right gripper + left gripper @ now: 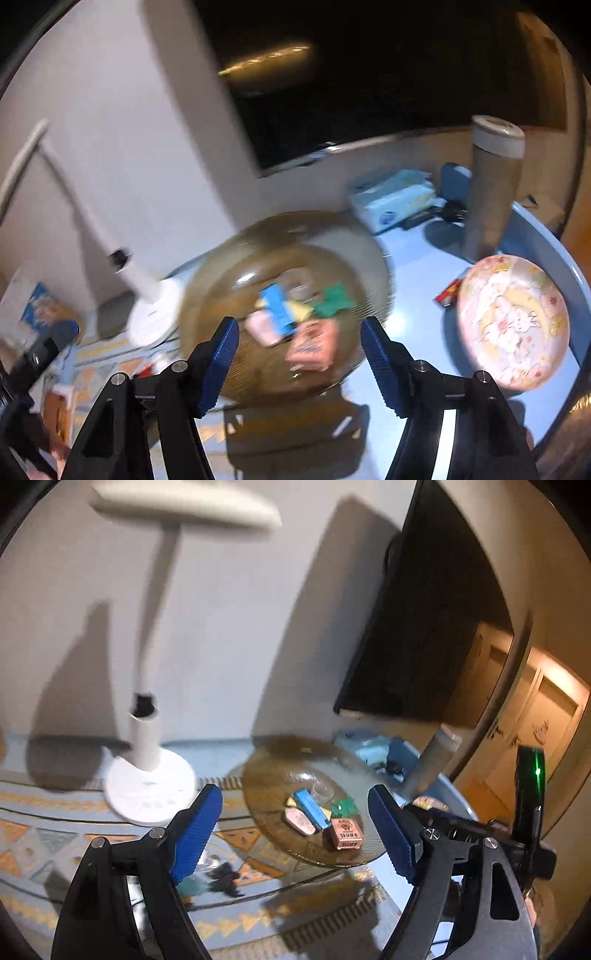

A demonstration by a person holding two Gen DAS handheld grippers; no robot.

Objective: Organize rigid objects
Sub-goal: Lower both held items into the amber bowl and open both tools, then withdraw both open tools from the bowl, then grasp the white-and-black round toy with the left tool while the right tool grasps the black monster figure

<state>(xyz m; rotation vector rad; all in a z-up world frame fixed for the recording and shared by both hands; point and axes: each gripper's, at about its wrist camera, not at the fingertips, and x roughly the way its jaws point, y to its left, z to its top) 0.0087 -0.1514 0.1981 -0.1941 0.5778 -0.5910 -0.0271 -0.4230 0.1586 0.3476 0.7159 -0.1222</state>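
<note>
I hold both the left gripper [295,830] and right gripper [299,362] wide and empty above the amber glass plate [266,771], whose pink box [312,345] lies straight ahead between my right fingers, the nearer pair.

Two plates [207,295] [513,321], one lamp [147,738], one tumbler [491,192].

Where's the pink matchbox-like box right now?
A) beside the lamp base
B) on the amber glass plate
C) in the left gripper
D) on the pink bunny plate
B: the pink box lies on the amber glass plate with the other small items; both grippers are open and hold nothing.
</note>
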